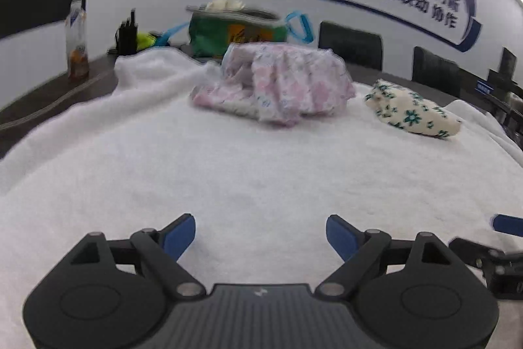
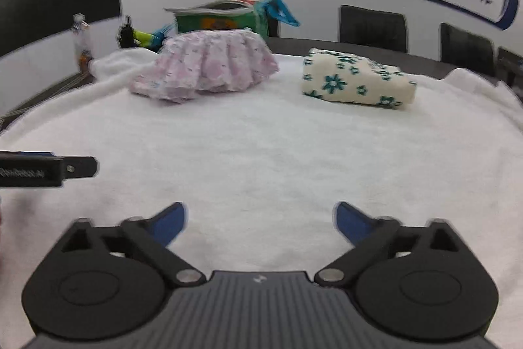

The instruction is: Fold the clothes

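Observation:
A crumpled pink floral garment (image 1: 278, 84) (image 2: 209, 64) lies in a heap at the far side of the white fleece blanket (image 1: 228, 172) (image 2: 261, 152). To its right sits a folded cream cloth with teal flowers (image 1: 412, 113) (image 2: 356, 77). My left gripper (image 1: 261, 233) stands open over bare blanket near the front, well short of both cloths. My right gripper (image 2: 261, 221) is open too, nothing between its blue pads. Part of the right gripper (image 1: 503, 237) shows at the left wrist view's right edge; the left gripper's side (image 2: 49, 170) shows at the right wrist view's left edge.
Behind the blanket stands a green bag (image 1: 235, 28) (image 2: 222, 18) with blue handles, a black radio (image 1: 127, 35) and a bottle (image 1: 76, 41) on the dark table (image 1: 55, 94). Black chairs (image 1: 349, 44) (image 2: 372, 28) line the far side under a wall with blue lettering.

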